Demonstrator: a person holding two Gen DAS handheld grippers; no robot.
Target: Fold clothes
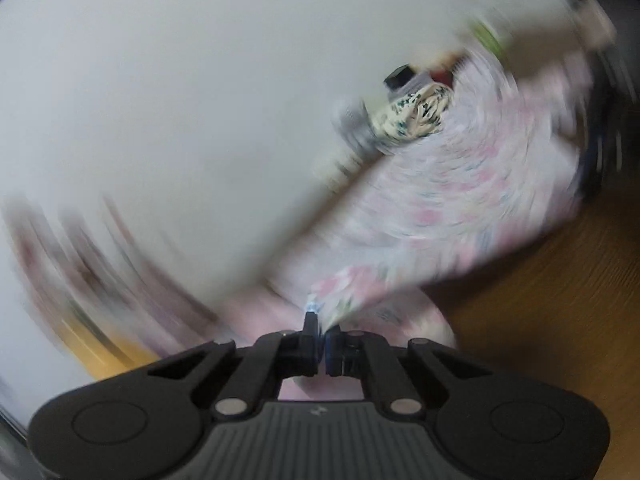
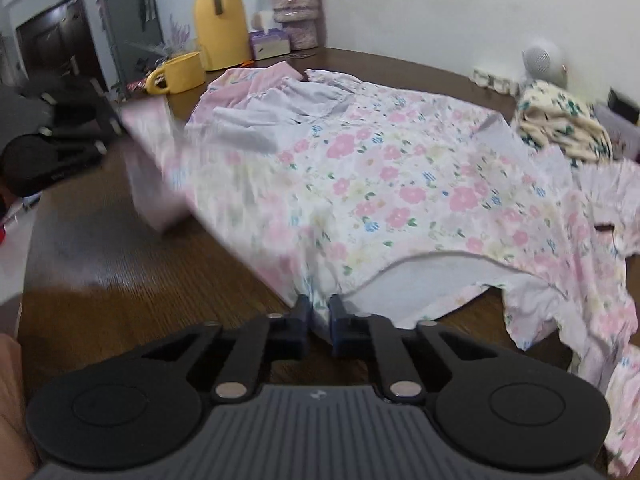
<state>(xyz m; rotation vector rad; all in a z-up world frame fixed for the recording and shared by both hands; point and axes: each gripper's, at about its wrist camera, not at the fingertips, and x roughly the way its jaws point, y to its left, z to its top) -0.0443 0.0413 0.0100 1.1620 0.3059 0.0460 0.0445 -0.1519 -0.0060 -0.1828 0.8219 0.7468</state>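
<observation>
The right gripper [image 2: 319, 312] angles down over the near edge of the wooden table [image 2: 120, 280], jaws pinched on the hem of the floral garment [image 2: 380, 184] spread across it. In the blurred left wrist view, the left gripper [image 1: 319, 320] is likewise clamped on a pink floral fold. A cream patterned cloth [image 2: 560, 124] lies far right.

Pretty clearly somebody's home, a lived-in dining or living room. There's a dark wooden table [image 2: 120, 280] pushed against a plain white wall [image 2: 440, 8], cluttered with a yellow thermos jug [image 2: 220, 24], a matching yellow mug [image 2: 180, 72], a tissue box [image 2: 269, 43] and a vase with flowers [image 2: 294, 8]. Floral clothes [image 2: 400, 184] lie spread across it, and a dark door [image 2: 56, 36] shows behind.
</observation>
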